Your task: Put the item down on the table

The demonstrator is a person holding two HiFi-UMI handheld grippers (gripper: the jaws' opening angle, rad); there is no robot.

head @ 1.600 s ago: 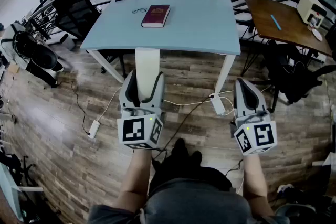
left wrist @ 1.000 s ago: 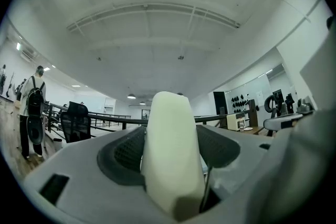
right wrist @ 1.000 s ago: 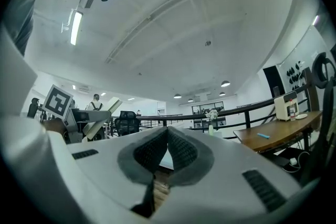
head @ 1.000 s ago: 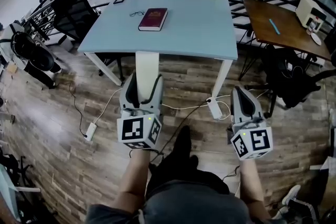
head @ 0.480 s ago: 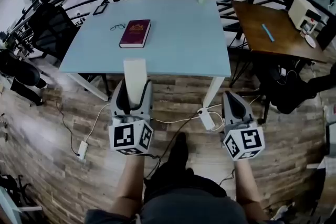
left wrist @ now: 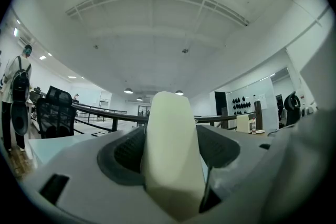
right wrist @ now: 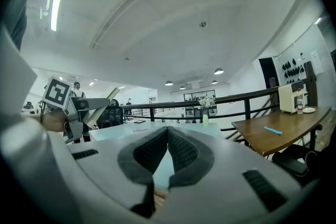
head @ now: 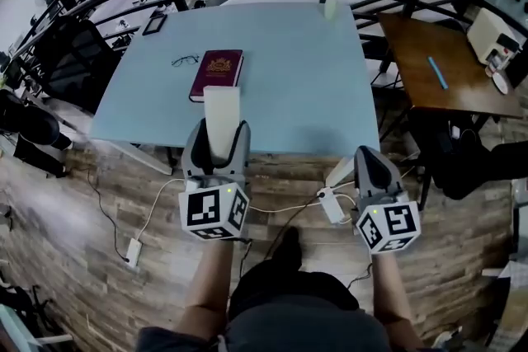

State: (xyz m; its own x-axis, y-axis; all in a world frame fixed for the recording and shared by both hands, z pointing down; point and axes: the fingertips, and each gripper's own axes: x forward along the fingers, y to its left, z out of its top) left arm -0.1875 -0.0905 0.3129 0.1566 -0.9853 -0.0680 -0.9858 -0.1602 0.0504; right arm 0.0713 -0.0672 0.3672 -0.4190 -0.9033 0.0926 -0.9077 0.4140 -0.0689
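Head view, centre frame: my left gripper (head: pixel 216 132) is clamped on a cream block (head: pixel 221 105). The block's tip overlaps the near edge of the desk (head: pixel 305 86), just below a maroon book (head: pixel 216 73). Only the left gripper view shows both pads pinching the block's sides. My right gripper (head: pixel 373 159) is at lower right; its own view shows the jaws meeting with nothing between them.

Two pale grey grippers on show — left gripper (head: pixel 219 129) and right gripper (head: pixel 369 152) — dark ribbed pads (right wrist: pixel 152 152) inside the jaws, a black-and-white marker cube (head: pixel 214 210) with a green light behind each, grey top (head: pixel 305 326) worn.
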